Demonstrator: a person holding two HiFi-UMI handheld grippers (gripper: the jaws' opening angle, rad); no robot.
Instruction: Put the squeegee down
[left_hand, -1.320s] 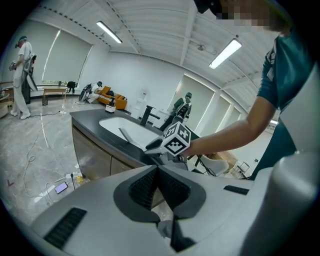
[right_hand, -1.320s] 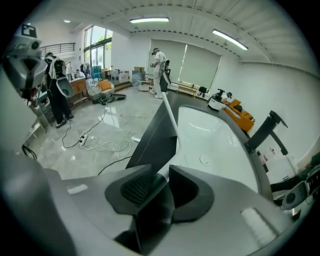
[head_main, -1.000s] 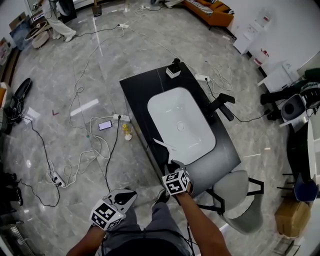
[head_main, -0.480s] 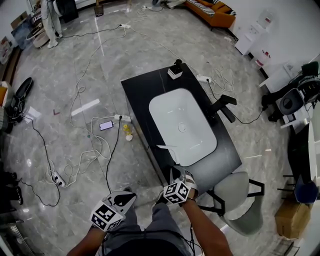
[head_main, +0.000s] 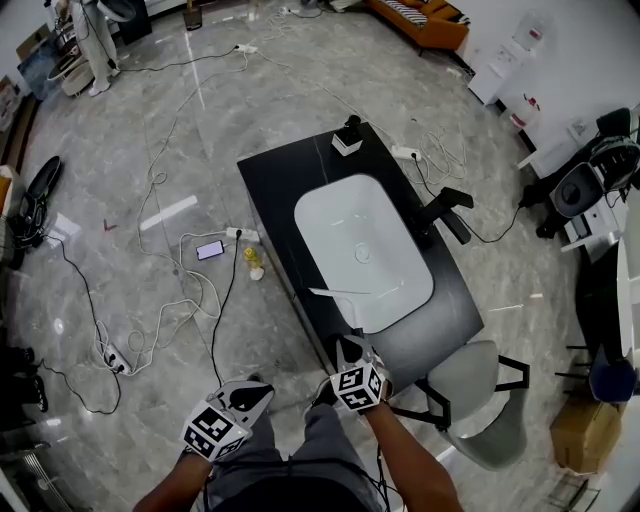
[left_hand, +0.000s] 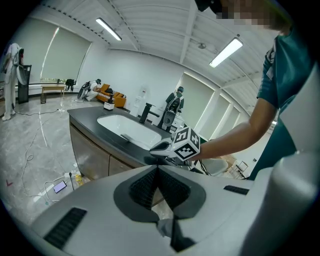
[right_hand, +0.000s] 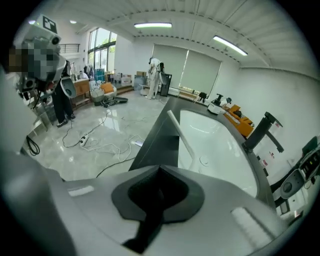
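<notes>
Squeegee down on the sink, both tools empty

Head view: we see it lying flat across the near edge of the white basin set in the black table, clear of the right tool, which hangs at the table's near edge, while the left tool sits off to the side over the floor. Left gripper view: the left tool has its jaws pressed together with nothing in them, and we can spot the right tool ahead by the table. Right gripper view: the right tool is closed up on nothing too, and the squeegee runs along the basin rim ahead of it, not touched.
</notes>
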